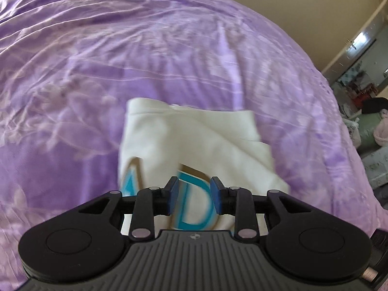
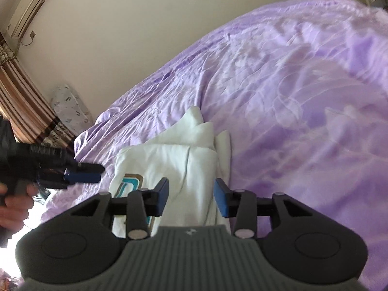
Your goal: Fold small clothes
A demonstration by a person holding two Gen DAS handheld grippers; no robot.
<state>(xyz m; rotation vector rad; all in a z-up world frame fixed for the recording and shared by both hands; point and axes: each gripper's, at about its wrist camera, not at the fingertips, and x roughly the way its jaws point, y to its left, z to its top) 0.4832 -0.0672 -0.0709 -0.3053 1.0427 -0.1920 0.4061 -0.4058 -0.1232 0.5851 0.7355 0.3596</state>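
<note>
A small white garment [image 1: 194,143] with teal and gold letters lies folded into a compact bundle on the purple bedspread [image 1: 121,60]. My left gripper [image 1: 194,197] is open and empty, hovering just above the garment's printed near end. In the right wrist view the same garment [image 2: 179,155] lies with pointed folds at its far end. My right gripper [image 2: 191,197] is open and empty above its near part. The left gripper [image 2: 91,172] also shows there, at the garment's left edge.
The purple bedspread [image 2: 291,84] is wrinkled and stretches far to the right. A beige wall, a curtain [image 2: 21,101], a patterned pillow [image 2: 70,106] and an air conditioner [image 2: 29,7] stand beyond the bed. Cluttered room items [image 1: 363,101] lie past the bed's right edge.
</note>
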